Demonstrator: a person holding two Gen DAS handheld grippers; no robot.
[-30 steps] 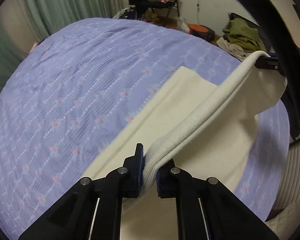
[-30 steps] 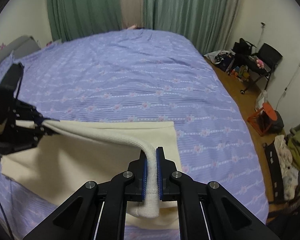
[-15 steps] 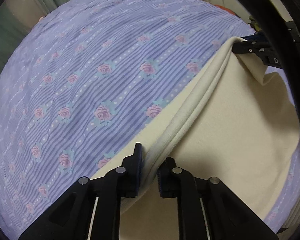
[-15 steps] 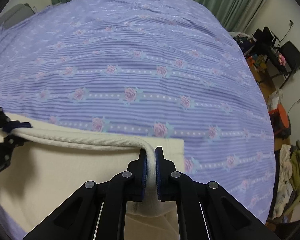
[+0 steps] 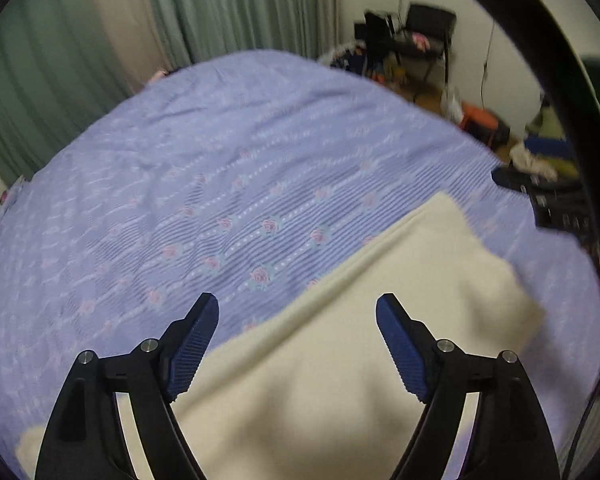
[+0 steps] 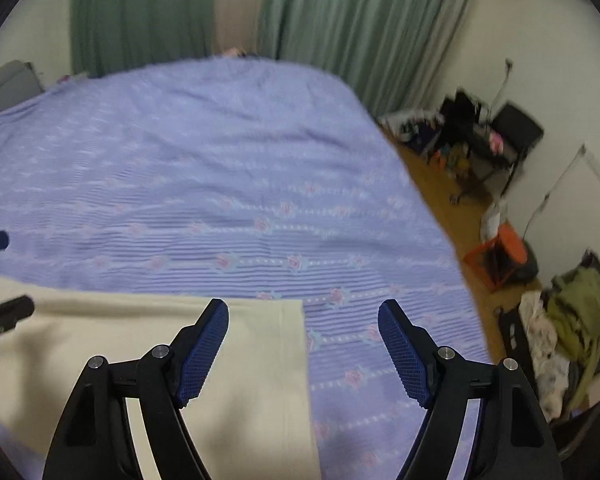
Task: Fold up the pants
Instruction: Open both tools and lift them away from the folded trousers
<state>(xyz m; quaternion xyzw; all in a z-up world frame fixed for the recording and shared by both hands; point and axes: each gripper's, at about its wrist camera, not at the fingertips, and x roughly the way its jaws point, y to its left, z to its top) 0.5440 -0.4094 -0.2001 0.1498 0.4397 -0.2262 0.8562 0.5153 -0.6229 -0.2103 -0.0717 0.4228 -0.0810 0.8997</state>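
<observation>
Left wrist view: left gripper (image 5: 297,312) has its fingers spread wide, holding nothing. The cream pants (image 5: 360,320) lie flat on the bed (image 5: 180,184), just below and ahead of the fingers, running off to the right toward the right gripper (image 5: 540,196), whose black tip shows at the frame edge. Right wrist view: right gripper (image 6: 303,318) also spread, empty. The pants (image 6: 140,344) sit under its left finger and extend left; their straight right edge ends between the fingers. The left gripper (image 6: 0,316) pokes in at far left. Long axis runs across, gripper to gripper; each hand is over one end, neither clearly nearer. Frames are motion-blurred, so fold layers are hard to make out; it looks like a folded rectangle. No brand, label or readable writing visible.
</observation>
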